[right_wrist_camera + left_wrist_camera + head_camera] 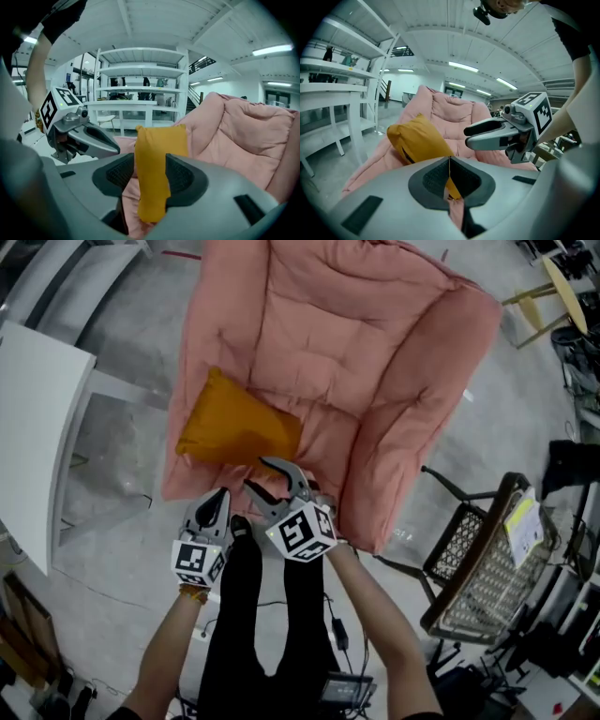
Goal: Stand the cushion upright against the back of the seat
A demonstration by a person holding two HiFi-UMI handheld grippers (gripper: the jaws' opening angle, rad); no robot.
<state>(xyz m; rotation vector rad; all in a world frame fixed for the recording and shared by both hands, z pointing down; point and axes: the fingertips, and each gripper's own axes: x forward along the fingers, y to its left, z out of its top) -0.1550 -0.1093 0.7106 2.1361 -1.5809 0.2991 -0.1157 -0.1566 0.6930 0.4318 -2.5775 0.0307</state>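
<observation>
room: big hall, grey floor [122,512], white shelves [140,79] at the side, white bench [37,418] on the left
seat [375,352]: pink, soft and puffy, back at the far end
cushion [239,423]: orange, lying down on the front left part of the seat, well apart from the back
left gripper [221,495]: just short of the seat's front edge, fingers pressed together, nothing in them
right gripper [259,472]: beside the left gripper, near the cushion's closest edge, fingers spread, cushion seen through the gap, not pinched
done: nothing yet, by the look of it; cushion not picked up, not standing
left to do: most likely all of it. Grab the cushion, lift it, bring it to the back of the seat, stand it on its edge, lean it there
holders: no box or bin to be seen; only the cushion in the seat; woven chair [478,563] at the right with a yellow and white pack [523,521] on it
</observation>
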